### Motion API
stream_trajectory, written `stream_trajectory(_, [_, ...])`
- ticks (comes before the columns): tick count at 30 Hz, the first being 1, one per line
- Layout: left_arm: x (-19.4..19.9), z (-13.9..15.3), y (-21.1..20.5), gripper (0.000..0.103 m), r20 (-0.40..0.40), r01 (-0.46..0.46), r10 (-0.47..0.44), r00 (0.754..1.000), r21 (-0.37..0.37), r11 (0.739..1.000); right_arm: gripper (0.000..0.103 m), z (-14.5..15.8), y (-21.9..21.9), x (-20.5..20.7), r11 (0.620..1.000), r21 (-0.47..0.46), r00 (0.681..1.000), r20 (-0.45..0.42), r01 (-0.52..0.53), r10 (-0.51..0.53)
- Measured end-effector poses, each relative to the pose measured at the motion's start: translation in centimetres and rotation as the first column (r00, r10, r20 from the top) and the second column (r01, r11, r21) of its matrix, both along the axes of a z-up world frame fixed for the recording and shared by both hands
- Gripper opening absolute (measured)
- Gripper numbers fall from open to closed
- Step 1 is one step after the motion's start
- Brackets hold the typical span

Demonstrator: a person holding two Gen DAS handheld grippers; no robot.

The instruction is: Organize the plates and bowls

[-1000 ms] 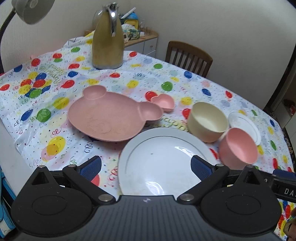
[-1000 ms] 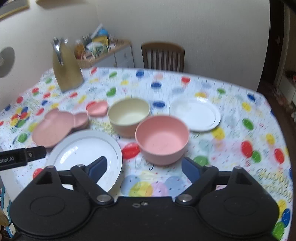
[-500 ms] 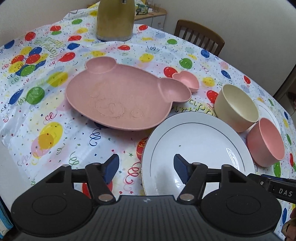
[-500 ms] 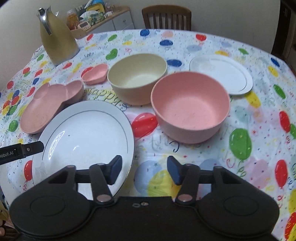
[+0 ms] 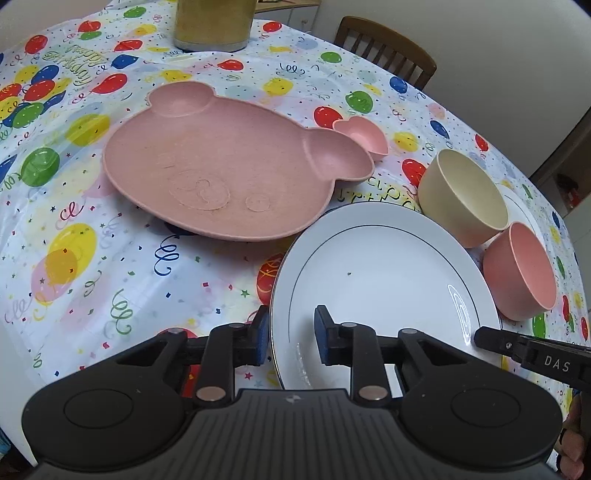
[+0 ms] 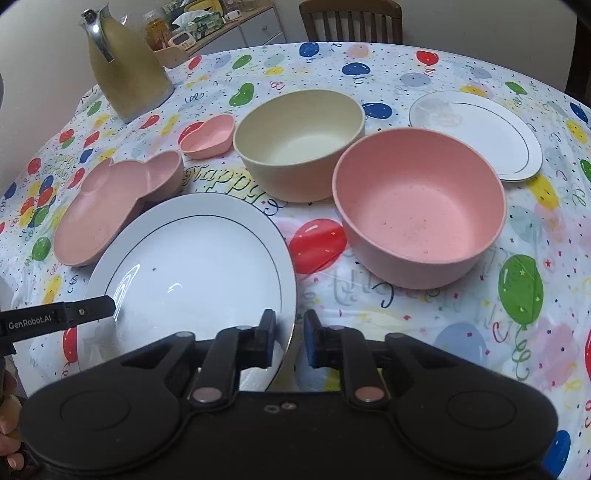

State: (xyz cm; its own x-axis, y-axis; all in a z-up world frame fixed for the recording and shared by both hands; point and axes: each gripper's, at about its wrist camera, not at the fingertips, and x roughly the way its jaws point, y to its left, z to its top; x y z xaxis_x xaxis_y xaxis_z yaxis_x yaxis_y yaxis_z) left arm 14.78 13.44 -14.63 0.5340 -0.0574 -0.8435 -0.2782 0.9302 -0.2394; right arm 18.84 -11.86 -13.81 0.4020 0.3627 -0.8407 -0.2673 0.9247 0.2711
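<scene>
A large white plate (image 5: pixel 384 273) lies at the table's near edge; it also shows in the right wrist view (image 6: pixel 192 266). My left gripper (image 5: pixel 291 341) straddles its near left rim, jaws narrowed but still apart. My right gripper (image 6: pixel 290 343) straddles its near right rim, jaws also narrow with a gap. A pink bear-shaped plate (image 5: pixel 221 173) lies to the left. A cream bowl (image 6: pixel 299 144), a pink bowl (image 6: pixel 421 210), a small pink heart dish (image 6: pixel 208 136) and a small white plate (image 6: pixel 480 136) sit beyond.
A gold thermos jug (image 6: pixel 122 70) stands at the far left on the balloon-print tablecloth (image 6: pixel 517 295). A wooden chair (image 6: pixel 351 18) stands behind the table. A cabinet with clutter (image 6: pixel 207 26) is at the back.
Both grippers moved down and forward to the large white plate's near rim. Both sets of jaws narrowed from wide open to a small gap around the rim.
</scene>
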Motion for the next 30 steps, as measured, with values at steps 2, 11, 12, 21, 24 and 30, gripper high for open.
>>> stream_trajectory(2, [0.0,0.0,0.2,0.02,-0.005,-0.002,0.002,1.0,-0.001,1.0,0.01,0.1,0.0,0.1,1.0,0.003,1.0,-0.002,-0.005,0.005])
stream_trajectory(11, [-1.1,0.2,-0.3,0.019,-0.014,0.025,-0.025,1.0,-0.022,0.999,0.009,0.4,-0.5,-0.6,0.998,0.0,0.998,0.021,-0.055,0.055])
stream_trajectory(12, [-1.4,0.2,-0.5,0.019,-0.015,0.027,-0.027,1.0,-0.028,0.999,0.009,0.5,-0.8,-0.8,0.998,0.0,0.998,0.018,-0.059,0.059])
stream_trajectory(21, [-4.5,1.1,-3.8,0.019,-0.013,0.051,-0.052,0.999,-0.047,0.998,0.009,1.4,-4.3,-3.3,0.997,0.014,0.997,0.0,-0.078,0.078])
stream_trajectory(24, [-5.4,1.5,-5.3,0.019,-0.006,0.06,-0.06,0.998,-0.051,0.997,0.009,1.8,-5.8,-4.3,0.997,0.021,0.997,-0.002,-0.073,0.073])
stream_trajectory(30, [-7.0,1.8,-8.7,0.019,-0.002,0.095,-0.095,0.995,-0.057,0.994,0.009,2.5,-9.1,-6.4,0.998,0.018,0.998,-0.002,-0.061,0.061])
